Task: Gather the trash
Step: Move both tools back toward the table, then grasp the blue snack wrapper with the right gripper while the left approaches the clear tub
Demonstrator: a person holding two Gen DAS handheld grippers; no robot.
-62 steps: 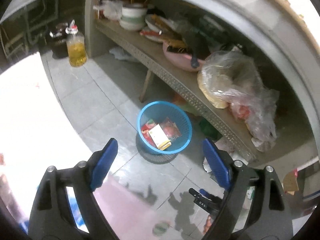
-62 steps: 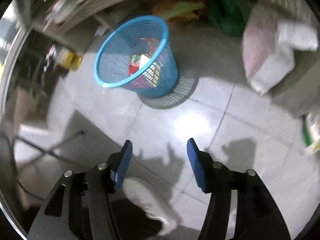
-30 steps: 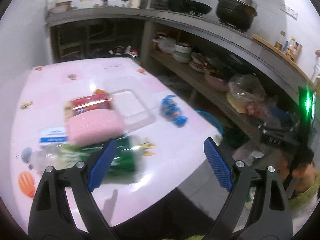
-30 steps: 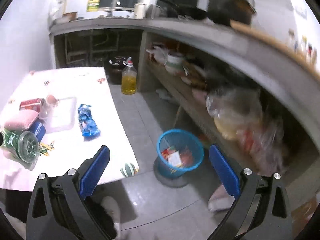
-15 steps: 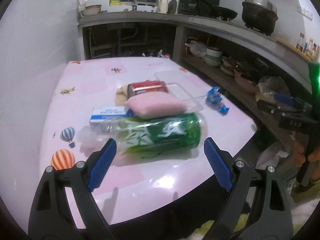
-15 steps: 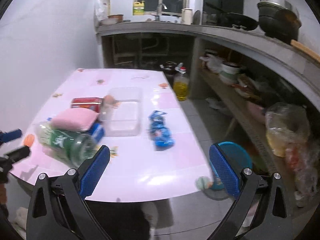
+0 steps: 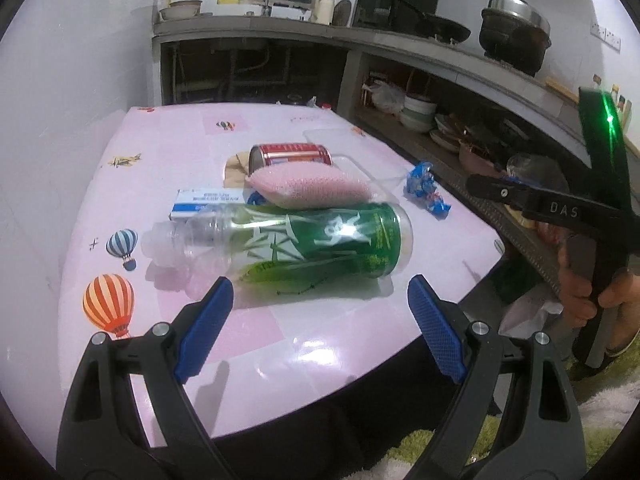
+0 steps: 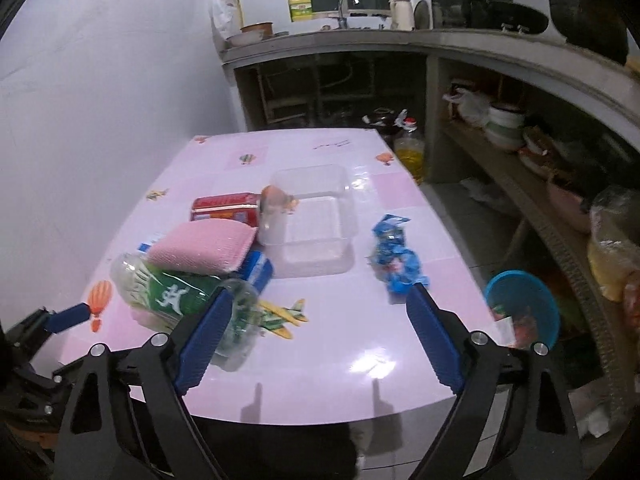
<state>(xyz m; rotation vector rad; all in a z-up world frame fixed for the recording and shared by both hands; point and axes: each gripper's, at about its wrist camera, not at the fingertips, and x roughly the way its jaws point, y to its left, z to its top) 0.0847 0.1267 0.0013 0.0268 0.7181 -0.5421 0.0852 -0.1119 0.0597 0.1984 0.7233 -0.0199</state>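
Green-labelled plastic bottle (image 7: 304, 246) lies on its side on the pink surface (image 7: 168, 160), just ahead of the left hand-held gripper (image 7: 320, 312), which is released and empty. Long axis runs across its jaws, cap end left, base right. Right hand-held gripper (image 8: 316, 328) closing, nothing between jaws; blue wrapper (image 8: 396, 260) just ahead of its right jaw. Only the right view shows the blue basket (image 8: 524, 308) on the floor, right of that gripper. Dim kitchen, concrete counter (image 7: 400, 44) behind.

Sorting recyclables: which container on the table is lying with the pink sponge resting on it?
The green-labelled plastic bottle, on its side; the red can lies behind, the clear tub upright.
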